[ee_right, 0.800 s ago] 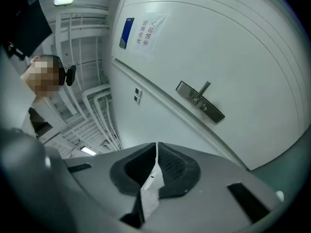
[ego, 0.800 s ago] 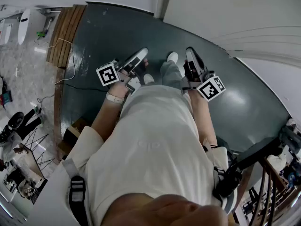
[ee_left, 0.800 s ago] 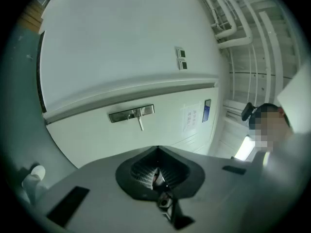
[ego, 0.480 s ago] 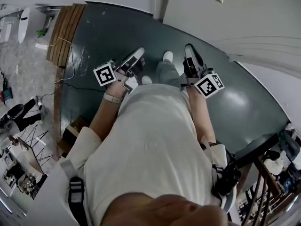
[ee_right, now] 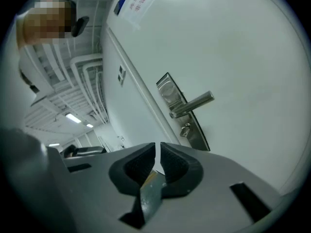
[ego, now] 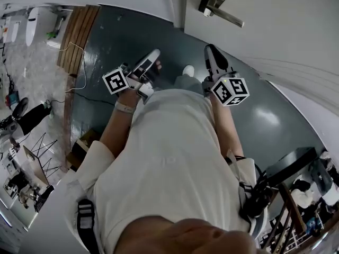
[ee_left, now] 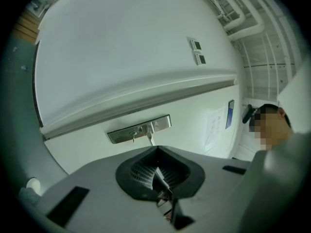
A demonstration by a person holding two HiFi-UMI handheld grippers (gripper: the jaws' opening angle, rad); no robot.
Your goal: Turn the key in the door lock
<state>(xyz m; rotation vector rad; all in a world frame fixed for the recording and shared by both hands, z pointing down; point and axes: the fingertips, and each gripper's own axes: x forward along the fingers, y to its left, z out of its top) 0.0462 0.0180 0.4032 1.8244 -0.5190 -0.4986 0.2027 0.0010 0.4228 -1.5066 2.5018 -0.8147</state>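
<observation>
Right gripper view: key [ee_right: 185, 129] sits in door lock [ee_right: 198, 137].

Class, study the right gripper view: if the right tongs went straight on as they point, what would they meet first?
The right tongs would probably meet the flat white door, close beside its long silver metal lock plate and small key. Nothing shows between; depth is unclear.
</observation>
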